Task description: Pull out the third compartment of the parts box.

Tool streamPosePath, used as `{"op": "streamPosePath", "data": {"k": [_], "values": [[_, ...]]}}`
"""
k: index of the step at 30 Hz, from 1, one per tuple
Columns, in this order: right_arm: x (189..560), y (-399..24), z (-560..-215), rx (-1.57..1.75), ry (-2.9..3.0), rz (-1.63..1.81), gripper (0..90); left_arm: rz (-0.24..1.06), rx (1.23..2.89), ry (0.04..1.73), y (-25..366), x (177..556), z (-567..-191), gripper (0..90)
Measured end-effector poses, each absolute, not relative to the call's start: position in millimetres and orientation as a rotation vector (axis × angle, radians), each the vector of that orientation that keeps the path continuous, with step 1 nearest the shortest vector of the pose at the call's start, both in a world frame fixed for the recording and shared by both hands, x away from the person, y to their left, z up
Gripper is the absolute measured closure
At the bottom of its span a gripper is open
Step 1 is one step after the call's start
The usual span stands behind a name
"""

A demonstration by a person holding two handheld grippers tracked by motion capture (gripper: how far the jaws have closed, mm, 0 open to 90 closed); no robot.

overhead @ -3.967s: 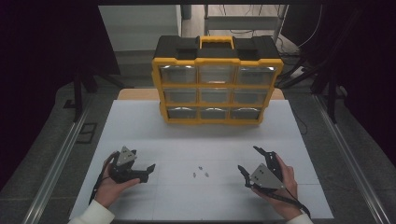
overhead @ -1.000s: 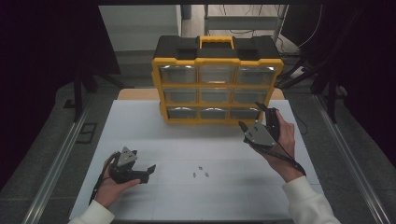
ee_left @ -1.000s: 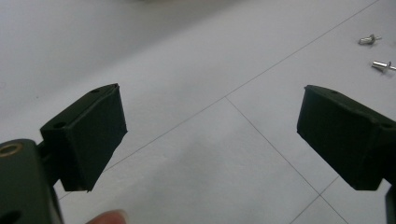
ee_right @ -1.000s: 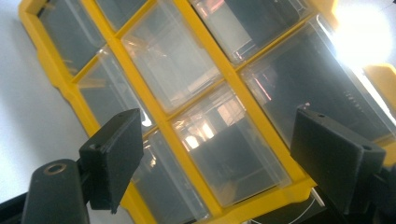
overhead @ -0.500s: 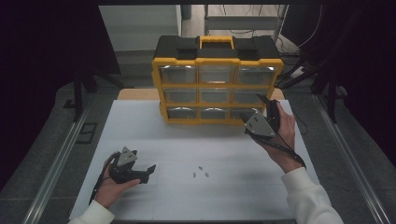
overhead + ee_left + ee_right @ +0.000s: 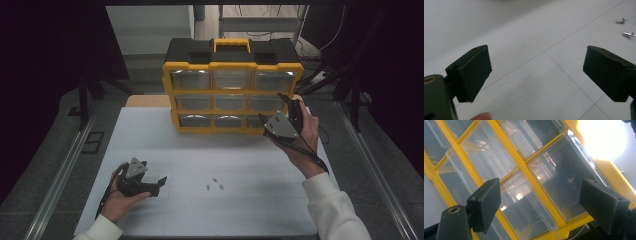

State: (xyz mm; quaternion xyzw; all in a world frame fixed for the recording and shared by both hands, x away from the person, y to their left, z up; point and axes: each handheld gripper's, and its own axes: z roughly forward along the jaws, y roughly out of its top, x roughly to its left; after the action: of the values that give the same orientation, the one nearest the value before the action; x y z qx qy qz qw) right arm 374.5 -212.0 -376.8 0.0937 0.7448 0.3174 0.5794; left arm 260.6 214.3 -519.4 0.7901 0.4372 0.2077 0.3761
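Right gripper (image 6: 270,124) raised wide open, nothing between the jaws, close before the lower right drawers of the yellow-and-black drawer organizer (image 6: 232,85) at the far edge of the white table (image 6: 260,210); clear drawer fronts (image 6: 524,205) seen just beyond the jaws in the right gripper view. Left gripper (image 6: 159,184) also open and holding nothing, resting low on the near left of the table. Small metal screws (image 6: 215,185) scattered between, well apart from both grippers.

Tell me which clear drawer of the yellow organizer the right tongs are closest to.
The bottom-right clear plastic drawer of the yellow plastic organizer: the open right tongs hover directly before it; the other drawers lie farther left or higher.
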Motion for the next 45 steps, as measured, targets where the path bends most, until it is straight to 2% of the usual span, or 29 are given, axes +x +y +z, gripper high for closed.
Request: {"op": "streamPosePath", "data": {"k": [45], "values": [[406,-204,-351,0.181,1.699,0.643,20.4,0.533,2.023,1.117,215,261,-519,8.5]]}}
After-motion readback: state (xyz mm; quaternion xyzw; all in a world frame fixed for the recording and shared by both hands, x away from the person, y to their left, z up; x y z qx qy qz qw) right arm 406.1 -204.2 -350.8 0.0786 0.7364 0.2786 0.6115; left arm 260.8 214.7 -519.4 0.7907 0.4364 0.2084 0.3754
